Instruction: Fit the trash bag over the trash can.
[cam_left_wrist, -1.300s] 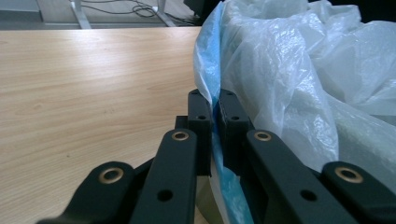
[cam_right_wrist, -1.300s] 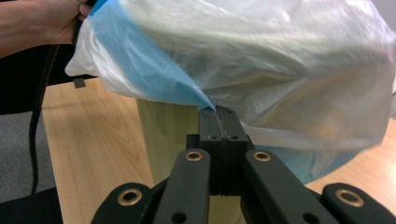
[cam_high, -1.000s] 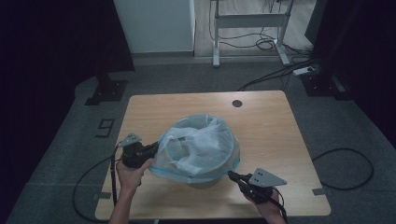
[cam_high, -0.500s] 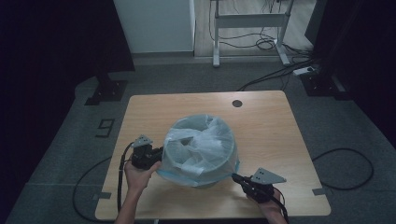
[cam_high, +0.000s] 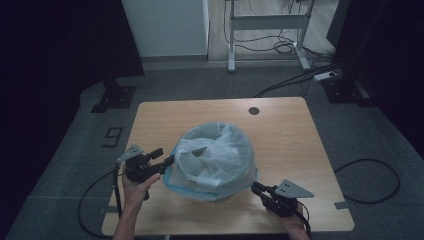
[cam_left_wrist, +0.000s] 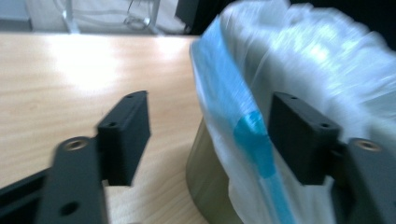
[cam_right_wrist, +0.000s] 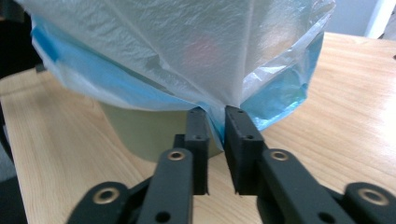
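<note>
I am holding my left gripper low at my left, its jaws having just been opening wide, while my right gripper is easing its narrow pinch.

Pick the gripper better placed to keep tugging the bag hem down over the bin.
Right, probably. The right gripper has the bag hem between its jaws at the bin side; they have just been opening slightly. The left gripper jaws have just opened wide, hem loose between them, so it must regrip.
</note>
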